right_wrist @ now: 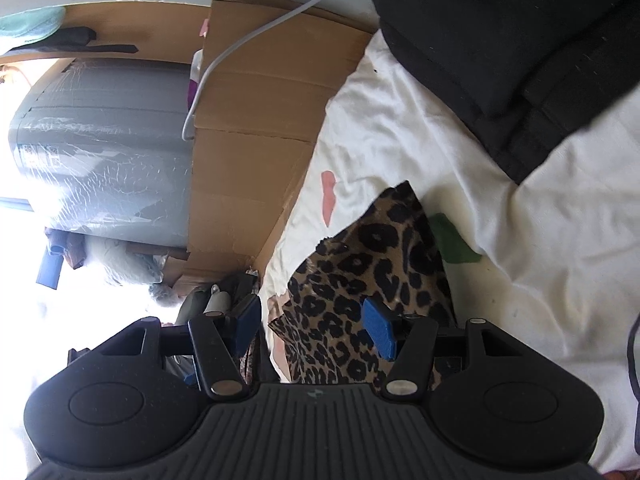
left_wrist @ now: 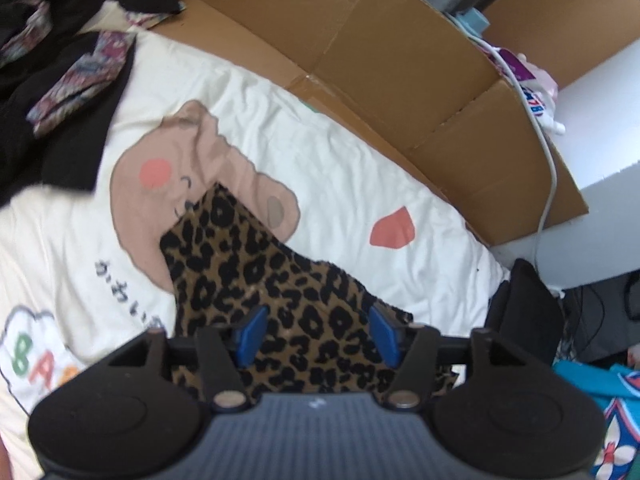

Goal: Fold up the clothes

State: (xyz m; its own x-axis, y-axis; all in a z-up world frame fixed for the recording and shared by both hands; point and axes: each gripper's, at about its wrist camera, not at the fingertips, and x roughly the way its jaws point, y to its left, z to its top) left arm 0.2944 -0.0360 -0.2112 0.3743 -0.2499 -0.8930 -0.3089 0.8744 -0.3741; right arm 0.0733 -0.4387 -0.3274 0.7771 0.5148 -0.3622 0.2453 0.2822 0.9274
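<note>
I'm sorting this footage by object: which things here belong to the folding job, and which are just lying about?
Part of the job:
leopard-print garment
left gripper, open above it
right gripper, open

Lying about:
cartoon-print bedsheet
flattened cardboard
white cable
black clothes

Left gripper [left_wrist: 318,334] above the leopard-print garment [left_wrist: 280,296], blue pads apart, nothing pinched. Garment lies on the cream bedsheet [left_wrist: 340,168] (cartoon animal print). Beyond the garment, flattened cardboard [left_wrist: 380,60]; to its upper left, dark clothes [left_wrist: 52,92].
</note>
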